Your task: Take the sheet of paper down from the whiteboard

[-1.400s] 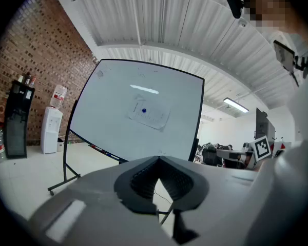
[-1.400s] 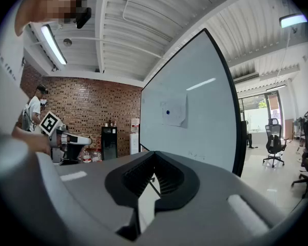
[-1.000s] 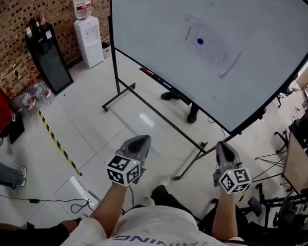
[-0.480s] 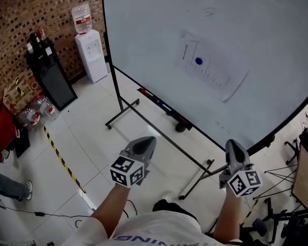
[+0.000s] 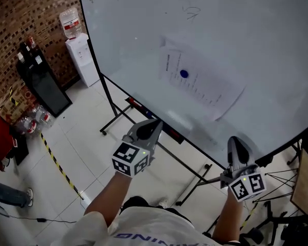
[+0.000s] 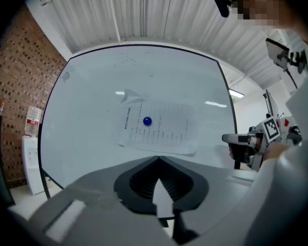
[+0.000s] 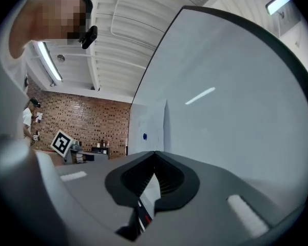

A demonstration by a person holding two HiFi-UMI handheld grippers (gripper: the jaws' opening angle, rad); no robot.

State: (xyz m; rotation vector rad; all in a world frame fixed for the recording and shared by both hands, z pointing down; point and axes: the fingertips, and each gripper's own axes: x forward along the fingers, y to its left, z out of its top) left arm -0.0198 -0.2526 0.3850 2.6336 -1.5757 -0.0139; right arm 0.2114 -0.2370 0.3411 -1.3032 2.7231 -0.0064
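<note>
A printed sheet of paper (image 5: 197, 81) hangs on the whiteboard (image 5: 256, 40), pinned near its upper left by a blue round magnet (image 5: 184, 74). Its left top corner is folded and its lower right corner curls off the board. In the left gripper view the sheet of paper (image 6: 159, 128) and the magnet (image 6: 147, 121) lie straight ahead, above the jaw tips. My left gripper (image 5: 155, 123) is shut and empty, below the sheet's left part and short of the board. My right gripper (image 5: 235, 142) is shut and empty, below the sheet's right corner.
A marker tray (image 5: 159, 123) runs along the board's bottom edge, over the wheeled stand (image 5: 115, 119). A water dispenser (image 5: 77, 50) and a black cabinet (image 5: 41, 83) stand by the brick wall at left. Yellow-black tape (image 5: 56, 163) crosses the tiled floor. Folding stands (image 5: 285, 181) sit at right.
Both grippers have risen and come closer to the whiteboard. The board and the sheet now loom larger and nearer in the head view. Both stay shut.
</note>
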